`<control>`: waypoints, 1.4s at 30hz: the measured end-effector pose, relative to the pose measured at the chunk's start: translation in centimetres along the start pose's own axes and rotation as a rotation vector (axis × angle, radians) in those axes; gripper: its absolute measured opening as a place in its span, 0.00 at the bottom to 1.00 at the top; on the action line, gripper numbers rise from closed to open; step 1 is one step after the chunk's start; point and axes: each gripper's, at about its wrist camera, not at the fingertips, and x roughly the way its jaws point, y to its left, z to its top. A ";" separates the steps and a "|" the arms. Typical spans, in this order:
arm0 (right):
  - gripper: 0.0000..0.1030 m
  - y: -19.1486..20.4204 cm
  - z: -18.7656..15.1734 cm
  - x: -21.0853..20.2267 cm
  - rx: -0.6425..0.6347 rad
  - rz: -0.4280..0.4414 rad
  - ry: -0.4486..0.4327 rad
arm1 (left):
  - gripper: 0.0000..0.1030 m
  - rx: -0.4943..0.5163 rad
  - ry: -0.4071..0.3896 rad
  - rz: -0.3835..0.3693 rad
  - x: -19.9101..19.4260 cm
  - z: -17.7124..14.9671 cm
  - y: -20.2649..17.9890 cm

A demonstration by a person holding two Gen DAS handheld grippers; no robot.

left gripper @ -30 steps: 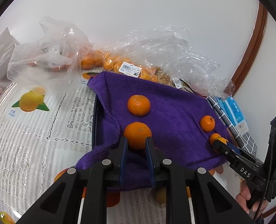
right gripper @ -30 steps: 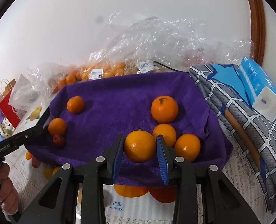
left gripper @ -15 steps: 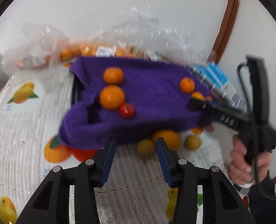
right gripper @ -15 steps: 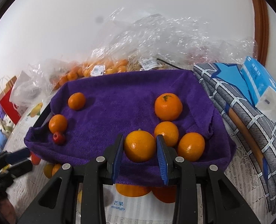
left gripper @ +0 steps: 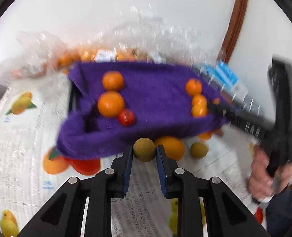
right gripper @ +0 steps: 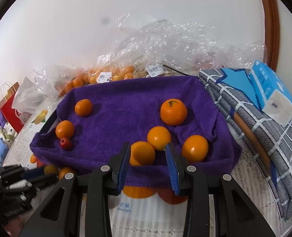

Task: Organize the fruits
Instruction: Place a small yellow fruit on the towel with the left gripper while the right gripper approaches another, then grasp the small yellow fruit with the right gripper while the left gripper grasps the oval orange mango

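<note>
A tray lined with a purple towel [right gripper: 130, 106] holds several oranges and a small red fruit [right gripper: 65, 143]. My right gripper [right gripper: 148, 150] is open at the tray's front edge; an orange [right gripper: 142, 153] lies on the towel between its fingers, touching the left one. My left gripper [left gripper: 144, 154] is open on the table before the tray, with a small brownish-yellow fruit [left gripper: 144, 149] between its fingertips. The left view is blurred. A second small brownish fruit [left gripper: 198, 149] lies to its right. The right gripper's body [left gripper: 250, 126] shows in the left view.
Clear plastic bags of oranges [right gripper: 106, 75] lie behind the tray against the wall. A checked cloth with a blue tissue pack [right gripper: 272, 96] is at the right. The tablecloth has printed fruit pictures [left gripper: 21, 102]. A red paper bag [right gripper: 9, 102] stands at the far left.
My left gripper let go of an orange on the towel, pulled back off the tray and came around a small brownish fruit on the table. My right gripper opened, leaving its orange on the towel.
</note>
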 end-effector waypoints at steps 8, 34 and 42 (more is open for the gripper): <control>0.36 1.7 -1.7 -2.6 -0.023 0.062 0.005 | 0.23 -0.086 -0.016 0.167 1.1 3.2 3.7; 0.27 4.5 -4.4 -1.8 -0.125 0.061 0.097 | 0.38 -0.143 -0.082 -0.010 -1.6 0.5 4.4; 0.27 -0.9 -4.0 -3.5 -0.045 -0.019 0.046 | 0.44 -0.068 0.029 -0.096 0.0 -1.3 -0.2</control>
